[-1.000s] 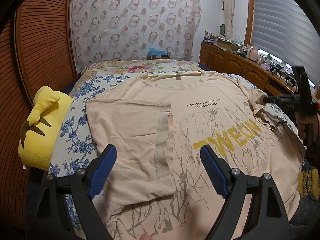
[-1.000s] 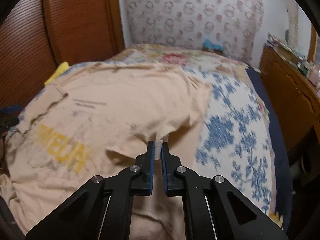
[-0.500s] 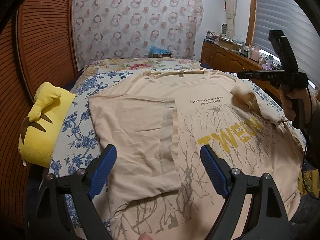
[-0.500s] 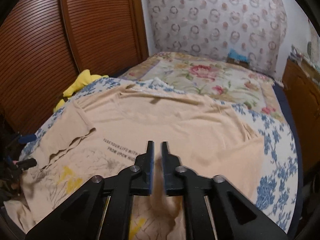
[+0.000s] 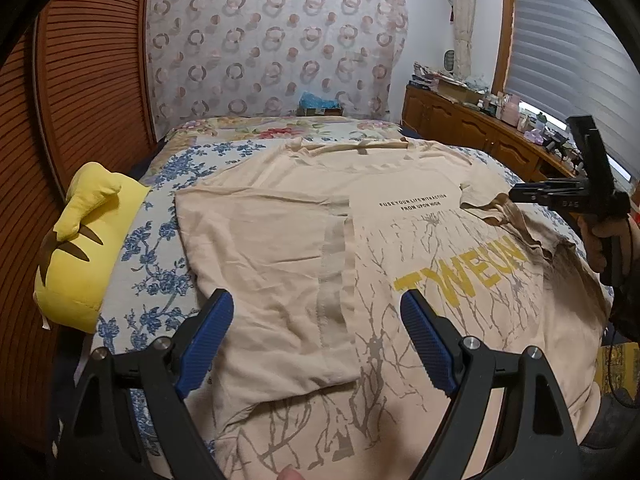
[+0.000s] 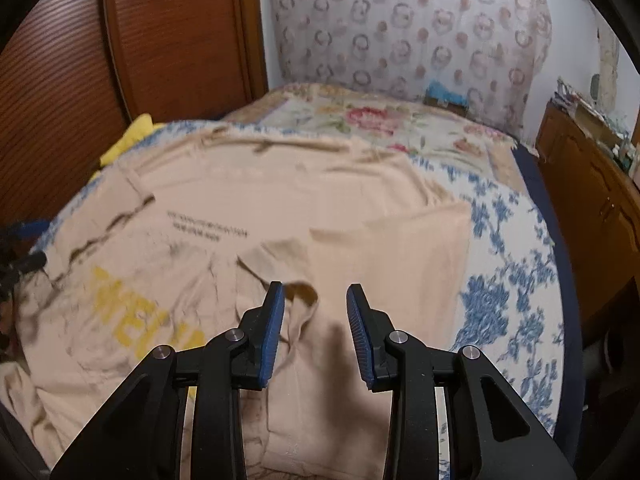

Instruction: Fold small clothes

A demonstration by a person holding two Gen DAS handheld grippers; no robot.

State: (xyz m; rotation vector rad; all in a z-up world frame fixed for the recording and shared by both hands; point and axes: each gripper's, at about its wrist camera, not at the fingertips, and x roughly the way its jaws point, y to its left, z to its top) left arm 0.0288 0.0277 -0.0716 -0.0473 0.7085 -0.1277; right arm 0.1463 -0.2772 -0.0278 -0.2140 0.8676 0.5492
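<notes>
Having let go of the sleeve it pinched a second ago, the right gripper (image 6: pixel 315 334) now gapes above the soft beige T-shirt (image 5: pixel 400 248), spread on the floral bedspread (image 5: pixel 156 264) near its front edge. The left gripper (image 5: pixel 316 340) hovers wide, empty.

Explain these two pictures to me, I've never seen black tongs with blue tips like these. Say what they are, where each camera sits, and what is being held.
A person holds one hand-held tool in each hand; a camera on each looks along its two blue-padded fingers. The left tool is wide open over a beige printed T-shirt spread on a blue-flowered bedspread, one side already folded in. The right tool is open above the crumpled sleeve, holding nothing. A yellow plush toy lies beside the shirt.
</notes>
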